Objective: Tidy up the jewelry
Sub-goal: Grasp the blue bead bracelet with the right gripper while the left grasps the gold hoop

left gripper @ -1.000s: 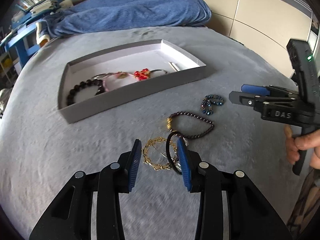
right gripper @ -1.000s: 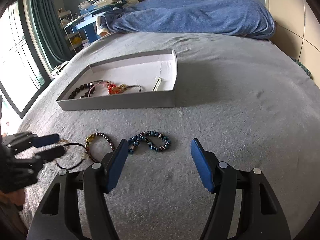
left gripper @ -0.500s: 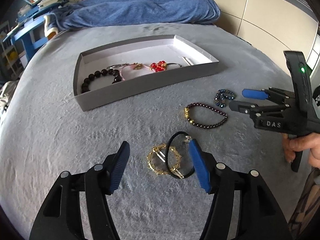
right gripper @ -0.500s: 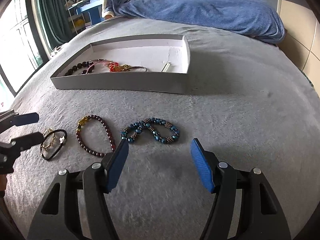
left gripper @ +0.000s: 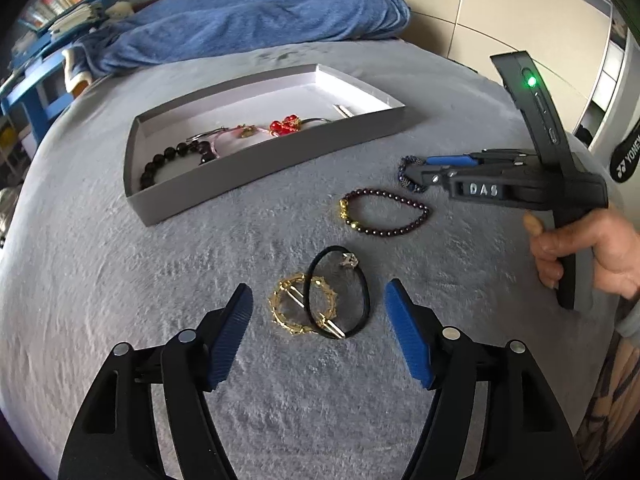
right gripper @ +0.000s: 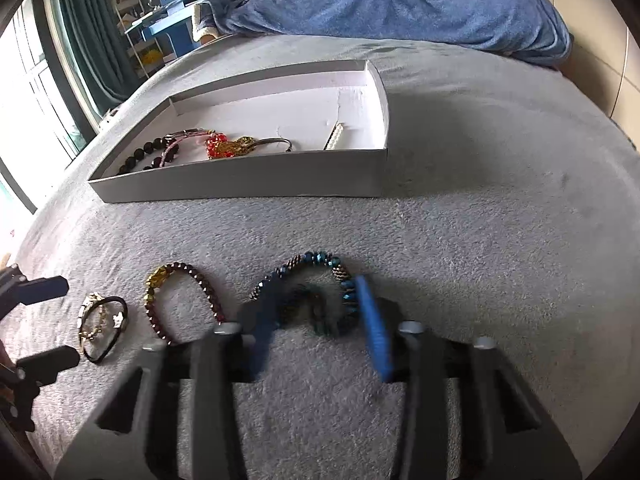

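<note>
A grey tray (left gripper: 264, 168) on the bed holds a black bead bracelet (left gripper: 168, 158), a pink cord and a red charm piece (left gripper: 285, 125). On the blanket lie a gold ring clasp (left gripper: 298, 310), a black hair tie (left gripper: 338, 292), a dark red bead bracelet (left gripper: 384, 212) and a blue bead bracelet (right gripper: 308, 276). My left gripper (left gripper: 318, 320) is open, its fingers on either side of the clasp and hair tie. My right gripper (right gripper: 320, 312) is blurred, its fingers partly closed on either side of the blue bracelet.
A blue blanket (left gripper: 248, 12) is heaped at the bed's far end. Beige wall panels (left gripper: 500, 12) stand to the right. A blue shelf with books (right gripper: 180, 12) and a window with curtains (right gripper: 48, 80) are at the left.
My left gripper opened wide and drew back from the clasp and hair tie. My right gripper moved forward to the blue bracelet and its fingers came closer together.
</note>
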Motion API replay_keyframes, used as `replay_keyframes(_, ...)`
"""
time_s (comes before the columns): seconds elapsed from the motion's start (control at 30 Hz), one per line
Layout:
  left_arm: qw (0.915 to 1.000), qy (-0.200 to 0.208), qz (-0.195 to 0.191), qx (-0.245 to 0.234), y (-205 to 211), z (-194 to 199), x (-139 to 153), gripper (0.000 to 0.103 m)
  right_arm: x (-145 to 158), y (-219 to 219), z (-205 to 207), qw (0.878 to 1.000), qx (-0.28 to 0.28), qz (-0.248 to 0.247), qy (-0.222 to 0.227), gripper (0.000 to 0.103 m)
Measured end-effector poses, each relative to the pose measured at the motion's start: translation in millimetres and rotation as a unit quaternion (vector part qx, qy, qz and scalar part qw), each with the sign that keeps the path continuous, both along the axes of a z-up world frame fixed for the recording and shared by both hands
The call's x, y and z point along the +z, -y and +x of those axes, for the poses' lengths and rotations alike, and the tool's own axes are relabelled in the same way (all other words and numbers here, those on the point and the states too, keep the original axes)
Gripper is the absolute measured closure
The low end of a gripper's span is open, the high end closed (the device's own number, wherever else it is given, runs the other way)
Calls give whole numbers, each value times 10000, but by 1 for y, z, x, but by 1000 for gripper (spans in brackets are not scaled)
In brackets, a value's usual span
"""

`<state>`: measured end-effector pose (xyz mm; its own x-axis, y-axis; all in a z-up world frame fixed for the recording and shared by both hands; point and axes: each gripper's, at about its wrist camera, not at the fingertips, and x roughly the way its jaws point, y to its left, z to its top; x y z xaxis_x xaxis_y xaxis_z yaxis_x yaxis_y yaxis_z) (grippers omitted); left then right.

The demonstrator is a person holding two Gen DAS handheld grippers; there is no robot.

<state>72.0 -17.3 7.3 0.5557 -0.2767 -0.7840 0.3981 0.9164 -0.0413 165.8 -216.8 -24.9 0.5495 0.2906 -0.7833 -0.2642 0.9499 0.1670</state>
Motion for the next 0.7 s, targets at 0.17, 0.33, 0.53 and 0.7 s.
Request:
replay_keyframes(0.17, 10000, 36, 18, 4, -2, -1, 2, 32, 11, 10, -6, 9998, -95, 167, 102, 90)
replay_keyframes(0.33, 9997, 22, -238, 52, -7, 7, 6, 40, 26, 11, -17, 9993, -64, 153, 329, 90)
replay_keyframes(0.53, 9995, -225, -222, -24, 2, 25, -9, 61, 32, 11, -22, 9991, -22, 135, 395, 90)
replay_keyframes(0.7, 9997, -113, 195, -17, 5, 28, -17, 78, 27, 10, -19, 9993, -23, 123, 361, 90)
